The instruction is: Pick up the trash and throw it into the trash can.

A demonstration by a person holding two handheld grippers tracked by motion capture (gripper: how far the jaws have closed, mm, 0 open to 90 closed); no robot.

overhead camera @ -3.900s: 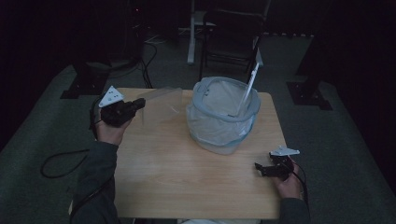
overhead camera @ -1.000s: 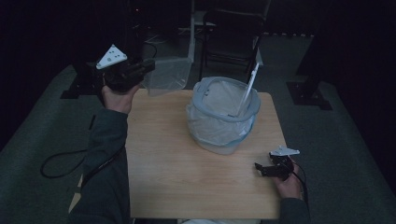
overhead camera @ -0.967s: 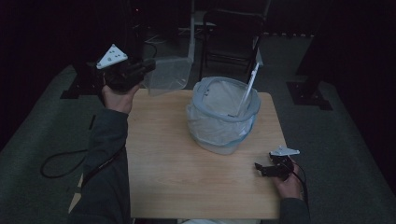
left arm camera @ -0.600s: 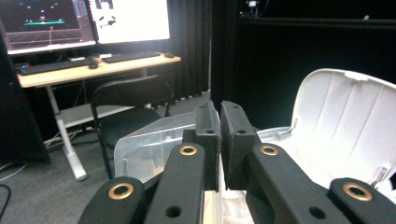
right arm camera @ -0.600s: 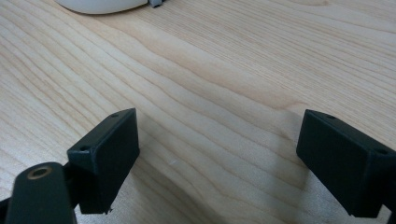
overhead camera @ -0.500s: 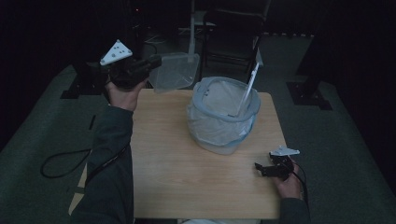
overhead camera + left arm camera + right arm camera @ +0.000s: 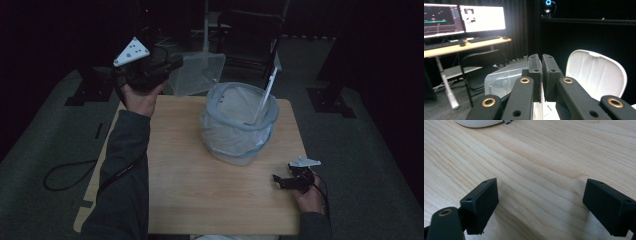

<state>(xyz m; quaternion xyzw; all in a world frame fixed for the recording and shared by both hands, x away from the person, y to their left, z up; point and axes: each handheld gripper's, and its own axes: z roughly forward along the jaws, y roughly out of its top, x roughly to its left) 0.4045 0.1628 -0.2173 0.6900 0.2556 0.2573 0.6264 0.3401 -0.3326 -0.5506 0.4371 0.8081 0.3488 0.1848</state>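
In the high view, the left gripper [image 7: 172, 64] is raised in the upper left of the frame, beyond the far left corner of the table [image 7: 200, 195]. Its jaws are clenched on the edge of a clear plastic sheet [image 7: 197, 72], which hangs in the air at the upper centre of the frame, just left of the bin's far side and above the floor behind the table. The grey three-cornered plate [image 7: 131, 51] sits on top of this gripper, and the person's left hand [image 7: 141, 97] wraps it from below, with the dark sleeve [image 7: 125, 175] running down to the bottom edge.

In the left gripper view, the two black jaws stand nearly together at the centre of the frame, with the clear sheet [image 7: 504, 80] showing to the left of them and passing between them. A white chair back [image 7: 596, 72] stands at the right, and two lit monitors [image 7: 464, 18] on a desk fill the upper left.

The bin [image 7: 239, 125], lined with a pale bag, stands on the table right of centre in the high view, and a white stick [image 7: 265, 95] leans out of it toward the upper right.

The right gripper [image 7: 280, 181] rests low at the lower right of the high view, held by the right hand [image 7: 307, 197]. In the right gripper view its jaws are spread wide apart over the bare wood [image 7: 536, 170], holding nothing.
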